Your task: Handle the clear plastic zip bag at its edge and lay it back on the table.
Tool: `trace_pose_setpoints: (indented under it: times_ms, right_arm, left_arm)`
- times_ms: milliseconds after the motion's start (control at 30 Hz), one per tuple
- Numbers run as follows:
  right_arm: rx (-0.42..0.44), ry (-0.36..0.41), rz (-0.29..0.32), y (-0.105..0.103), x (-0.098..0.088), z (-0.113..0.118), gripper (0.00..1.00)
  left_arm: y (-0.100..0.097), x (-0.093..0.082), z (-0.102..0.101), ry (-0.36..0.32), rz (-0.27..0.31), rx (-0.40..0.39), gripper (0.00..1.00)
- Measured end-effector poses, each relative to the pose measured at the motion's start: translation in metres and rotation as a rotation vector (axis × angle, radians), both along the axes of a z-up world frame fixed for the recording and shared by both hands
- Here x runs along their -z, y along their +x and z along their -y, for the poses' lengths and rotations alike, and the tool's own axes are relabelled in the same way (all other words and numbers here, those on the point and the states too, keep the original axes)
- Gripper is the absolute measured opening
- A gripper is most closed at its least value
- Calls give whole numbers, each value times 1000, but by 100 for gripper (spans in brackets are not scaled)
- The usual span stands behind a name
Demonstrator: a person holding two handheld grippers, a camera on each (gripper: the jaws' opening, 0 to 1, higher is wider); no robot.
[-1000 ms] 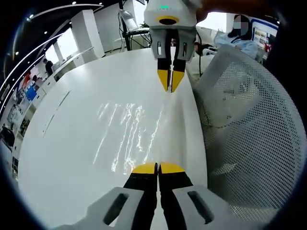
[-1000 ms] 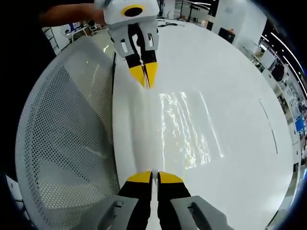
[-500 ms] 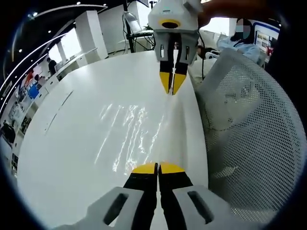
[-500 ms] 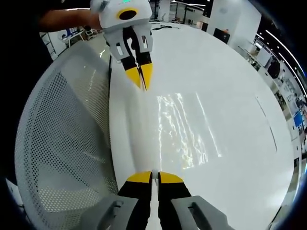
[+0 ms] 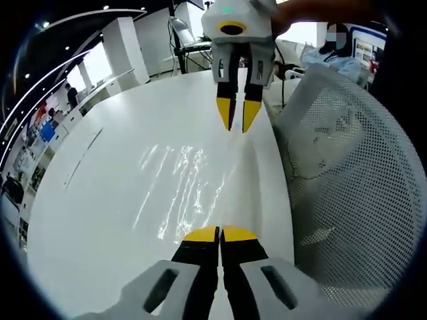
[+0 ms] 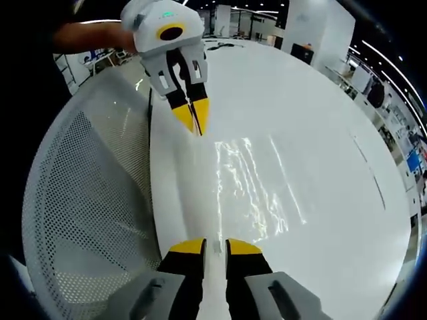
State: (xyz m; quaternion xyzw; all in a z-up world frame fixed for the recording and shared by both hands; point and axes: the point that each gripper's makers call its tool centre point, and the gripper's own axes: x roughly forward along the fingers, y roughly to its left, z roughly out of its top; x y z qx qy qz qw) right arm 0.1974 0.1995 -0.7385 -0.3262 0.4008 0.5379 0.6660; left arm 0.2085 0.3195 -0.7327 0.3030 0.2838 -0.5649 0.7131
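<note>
The clear plastic zip bag lies flat on the white table, showing mostly as bright glints. Its near edge runs along the table's rim between the two grippers. At the bottom of the left gripper view my left gripper is shut on one end of that edge. Across from it my right gripper stands open, its yellow tips apart over the other end. In the right gripper view the bag glints on the table. There my right gripper is open, and the left gripper is pinched shut on the bag's edge.
A white mesh chair back stands close against the table's rim, also seen as the chair back beside both grippers. A hand holds the right gripper. Office furniture and people are far behind the table.
My right gripper has opened and let go of the bag's edge. The left gripper stays shut on its end. The bag has settled flatter on the table.
</note>
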Motion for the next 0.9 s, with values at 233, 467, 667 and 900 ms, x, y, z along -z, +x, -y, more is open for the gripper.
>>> trace_pose_setpoints:
  times_ms: [233,467,667,900]
  right_arm:
    - [-8,50,-18,-1,-7,-12,10]
    - [-3,83,-17,2,-18,-24,11]
    - [-8,103,-15,6,-23,-37,11]
    - [-32,91,-20,7,-18,-45,11]
  left_arm:
    - [4,1,-1,0,17,13,0]
    - [1,1,-1,4,24,22,0]
    - [0,2,-3,7,25,25,0]
    - [0,1,-3,4,27,27,0]
